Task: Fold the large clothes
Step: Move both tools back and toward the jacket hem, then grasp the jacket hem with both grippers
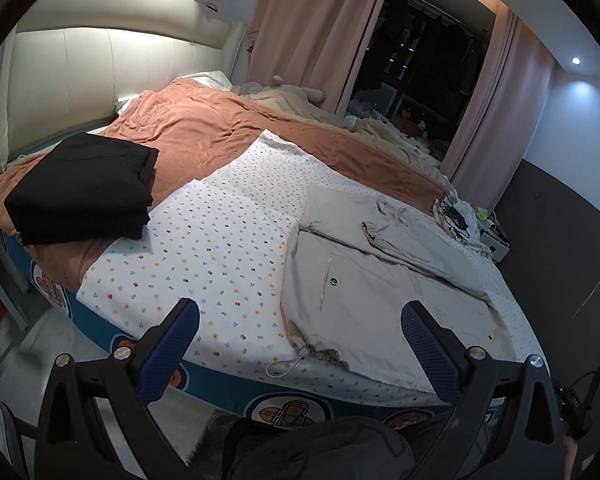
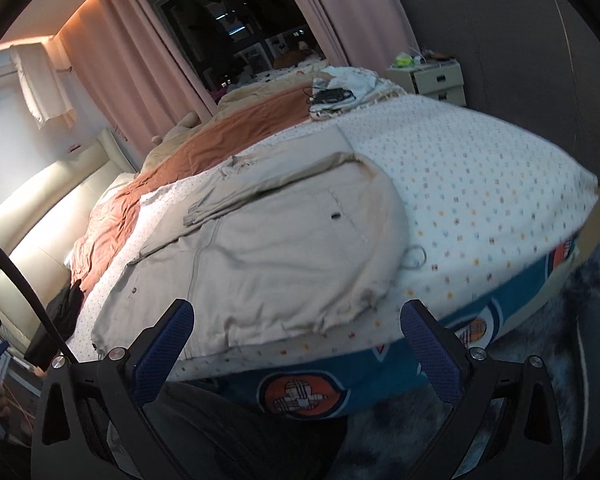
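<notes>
Two hand-held grippers are hovering at the near edge of the bed: left gripper (image 1: 300, 336) and right gripper (image 2: 298, 334), both with jaws standing wide apart and nothing between the pads. One beige jacket (image 1: 364, 276) is lying flat on the dotted white sheet (image 1: 204, 240), close to the near edge, with one sleeve (image 1: 412, 236) already lying across the body and a hem drawstring (image 1: 288, 364) trailing onto the sheet. One folded black garment (image 1: 84, 188) is sitting well apart on the rust-coloured blanket (image 1: 204, 128). Judged step: approaching the jacket for the next fold. Doing it well is likely meaning taking two matching points along one edge, pinching only the layers meant to travel, and carrying them over level so the sleeve is not slipping out. One bedside drawer unit (image 2: 440, 78) is standing beyond the far corner, drawers appearing shut; small items are resting on top, possibly cables and a green object, too blurred to identify.
</notes>
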The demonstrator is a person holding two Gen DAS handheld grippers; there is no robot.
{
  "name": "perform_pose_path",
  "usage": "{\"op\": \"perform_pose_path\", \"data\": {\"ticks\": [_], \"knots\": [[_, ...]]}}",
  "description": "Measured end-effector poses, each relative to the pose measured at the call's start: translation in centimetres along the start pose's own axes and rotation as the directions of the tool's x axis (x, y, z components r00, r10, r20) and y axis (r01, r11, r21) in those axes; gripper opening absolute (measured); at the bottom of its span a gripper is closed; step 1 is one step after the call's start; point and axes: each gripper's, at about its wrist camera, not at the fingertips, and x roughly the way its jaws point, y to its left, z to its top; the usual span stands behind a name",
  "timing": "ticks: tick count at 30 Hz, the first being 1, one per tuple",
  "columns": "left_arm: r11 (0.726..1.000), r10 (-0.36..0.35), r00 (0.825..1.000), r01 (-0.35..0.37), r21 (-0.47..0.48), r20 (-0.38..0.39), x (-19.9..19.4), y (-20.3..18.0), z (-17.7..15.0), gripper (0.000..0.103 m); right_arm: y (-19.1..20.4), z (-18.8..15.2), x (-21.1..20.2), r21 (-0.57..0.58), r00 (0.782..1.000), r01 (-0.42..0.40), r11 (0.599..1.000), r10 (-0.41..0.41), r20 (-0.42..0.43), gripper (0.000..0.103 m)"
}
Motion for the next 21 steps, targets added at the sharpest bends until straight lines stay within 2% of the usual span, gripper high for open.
{"op": "perform_pose_path", "data": {"ticks": [3,6,12,16,18,21], "knots": [[0.999,-0.041,0.999,0.041,-0.014,-0.019,0.6,0.4,-0.8,0.103,-1.3,-0.3,0.4,0.065,1.0,-0.022,0.998,0.023,-0.015,0.102],[0.996,-0.075,0.996,0.073,-0.057,-0.047,1.8,1.5,-1.3,0.102,-2.2,-0.4,1.0,0.118,0.999,-0.041,0.992,0.045,-0.03,0.096],[0.987,-0.118,0.987,0.104,-0.126,-0.105,5.5,3.1,-1.9,0.091,-5.0,-0.1,4.0,0.237,0.993,-0.076,0.968,0.096,-0.074,0.085],[0.971,-0.174,0.973,0.145,-0.193,-0.148,8.7,3.6,-2.2,0.087,-6.7,0.4,6.6,0.304,0.988,-0.089,0.948,0.123,-0.094,0.079],[0.967,-0.181,0.969,0.144,-0.208,-0.17,10.5,3.6,-2.4,0.087,-7.7,1.0,7.8,0.339,0.985,-0.105,0.935,0.145,-0.095,0.077],[0.958,-0.208,0.956,0.156,-0.241,-0.207,13.1,3.5,-2.8,0.08,-8.6,1.8,9.3,0.373,0.982,-0.114,0.921,0.163,-0.1,0.077]]}}
